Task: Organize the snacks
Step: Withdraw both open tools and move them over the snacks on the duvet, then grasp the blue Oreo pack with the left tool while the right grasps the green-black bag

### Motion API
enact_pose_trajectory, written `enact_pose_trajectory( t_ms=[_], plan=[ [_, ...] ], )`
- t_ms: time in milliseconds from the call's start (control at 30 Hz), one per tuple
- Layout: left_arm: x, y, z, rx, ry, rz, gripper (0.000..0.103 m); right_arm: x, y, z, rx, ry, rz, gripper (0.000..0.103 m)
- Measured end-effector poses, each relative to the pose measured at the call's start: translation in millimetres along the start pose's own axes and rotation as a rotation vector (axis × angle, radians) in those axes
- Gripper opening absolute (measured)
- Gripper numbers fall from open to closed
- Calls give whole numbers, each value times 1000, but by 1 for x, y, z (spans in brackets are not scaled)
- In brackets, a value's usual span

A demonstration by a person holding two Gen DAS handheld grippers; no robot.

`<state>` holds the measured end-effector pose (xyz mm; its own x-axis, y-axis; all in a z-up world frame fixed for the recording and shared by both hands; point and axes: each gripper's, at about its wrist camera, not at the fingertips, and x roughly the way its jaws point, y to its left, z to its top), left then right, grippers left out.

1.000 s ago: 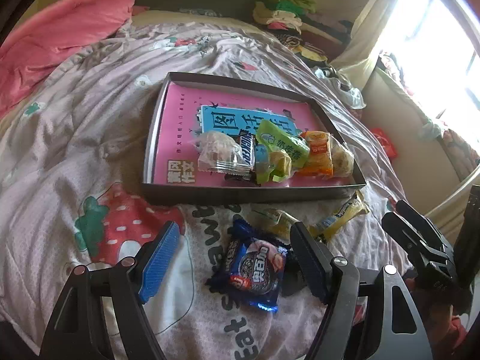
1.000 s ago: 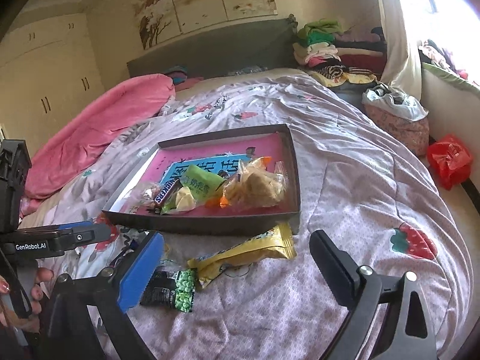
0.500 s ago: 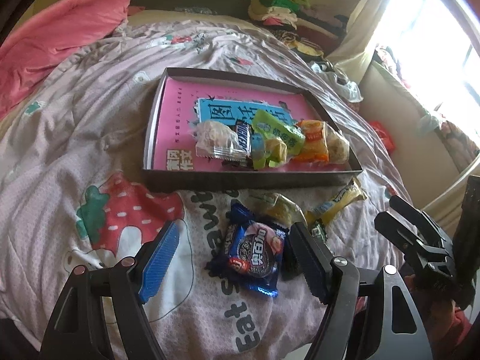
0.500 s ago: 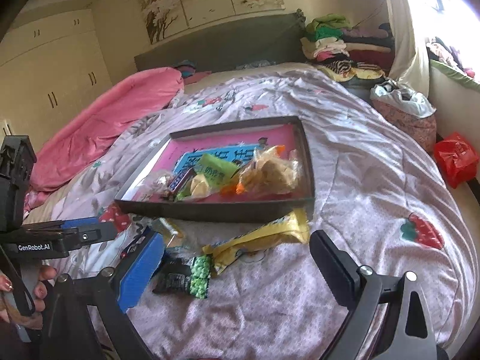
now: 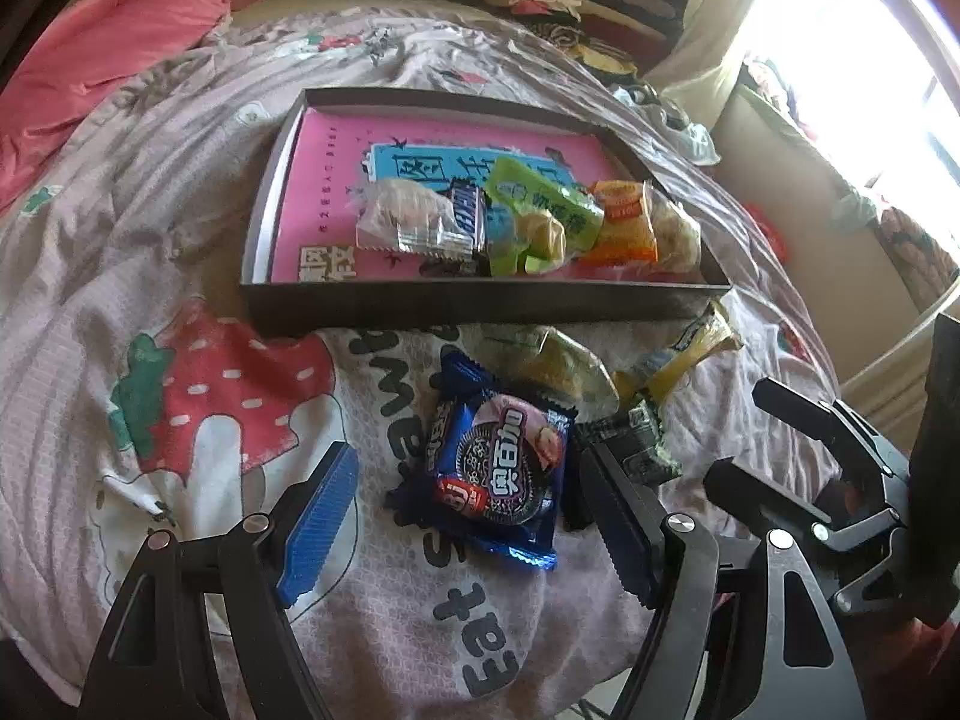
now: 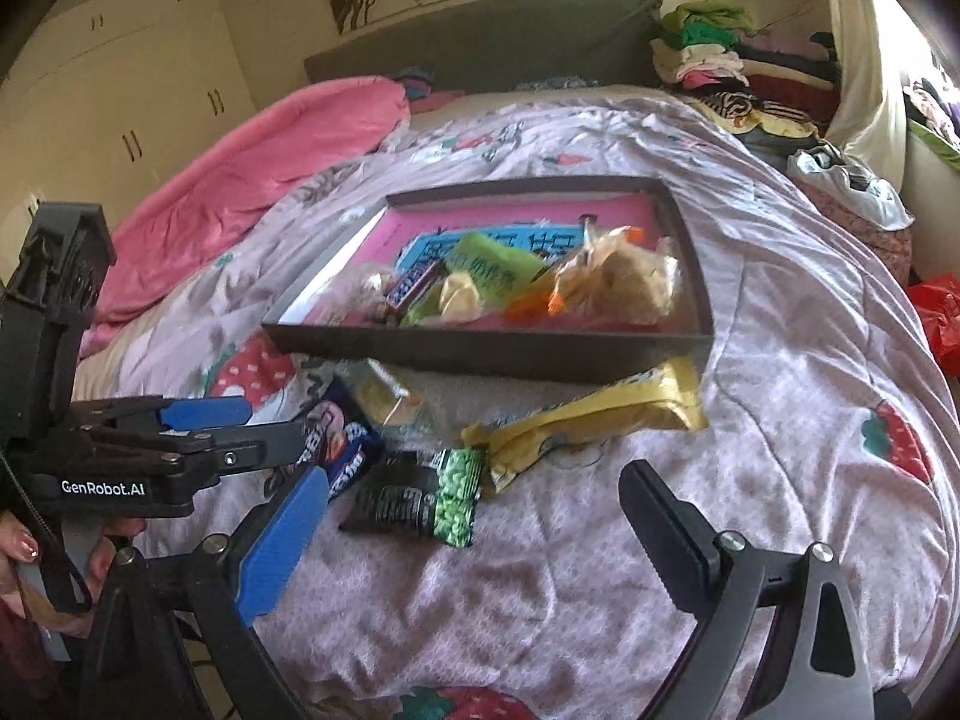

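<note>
A dark tray (image 5: 480, 303) with a pink book inside holds several wrapped snacks. In front of it on the bedspread lie a blue cookie packet (image 5: 498, 462), a clear packet with a yellowish snack (image 5: 564, 366), a black-and-green packet (image 6: 420, 498) and a long yellow packet (image 6: 600, 420). My left gripper (image 5: 468, 516) is open and low over the bed, with the blue cookie packet between its fingers, pads apart from it. My right gripper (image 6: 474, 534) is open just short of the black-and-green packet. The right wrist view also shows the left gripper (image 6: 252, 429), and the left wrist view the right gripper (image 5: 738, 432).
A pink quilt (image 6: 252, 180) lies bunched at the far left of the bed. Folded clothes (image 6: 720, 54) are stacked by the headboard. A red bag (image 6: 936, 312) sits off the bed's right side. A hand (image 6: 24, 546) holds the left gripper's handle.
Both grippers have come down and forward toward the loose snacks. The blue cookie packet now sits between the left fingers; the black-and-green packet is closer to the right gripper.
</note>
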<state>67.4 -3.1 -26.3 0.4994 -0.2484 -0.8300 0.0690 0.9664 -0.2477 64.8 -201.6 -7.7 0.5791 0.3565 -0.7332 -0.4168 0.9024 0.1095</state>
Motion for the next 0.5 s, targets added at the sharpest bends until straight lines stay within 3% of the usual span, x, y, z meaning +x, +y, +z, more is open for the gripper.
enact_pose_trajectory(
  t_ms=[500],
  plan=[
    [26, -3, 0, 28, 51, 13, 77, 21, 7, -10, -36, 85, -16, 98]
  ],
)
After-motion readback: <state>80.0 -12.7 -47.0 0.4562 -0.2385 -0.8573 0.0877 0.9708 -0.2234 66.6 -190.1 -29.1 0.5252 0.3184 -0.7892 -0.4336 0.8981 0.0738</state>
